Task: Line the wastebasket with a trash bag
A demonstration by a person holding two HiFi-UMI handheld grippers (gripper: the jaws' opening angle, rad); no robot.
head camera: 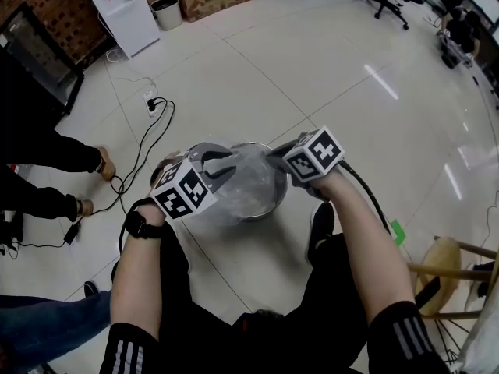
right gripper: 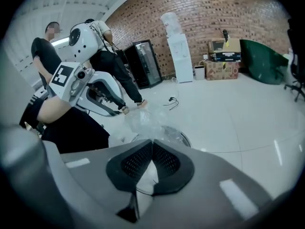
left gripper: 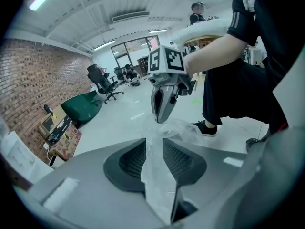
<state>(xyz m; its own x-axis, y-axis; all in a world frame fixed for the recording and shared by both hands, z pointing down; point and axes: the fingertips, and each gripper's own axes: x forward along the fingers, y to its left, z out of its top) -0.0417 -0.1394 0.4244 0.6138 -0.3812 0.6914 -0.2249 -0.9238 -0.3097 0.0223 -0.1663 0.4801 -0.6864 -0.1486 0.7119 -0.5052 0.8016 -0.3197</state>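
Right claw point(right gripper: 152, 142): pressed together, pinching trash bag point(right gripper: 141, 119) film. Left claw point(left gripper: 155, 138): part-spread, with a film strip lying between its pads. The bag looks thin, limp, slippery and tear-prone, so it is best gripped at the mouth hem. It billows at 11 o'clock from the right claw, above the wastebasket point(head camera: 275, 199).

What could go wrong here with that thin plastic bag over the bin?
The left gripper's jaws stand apart around the trash bag, so the film may slip out. Only the right gripper pinches it, so a hard pull might tear the thin plastic or tip the wastebasket.
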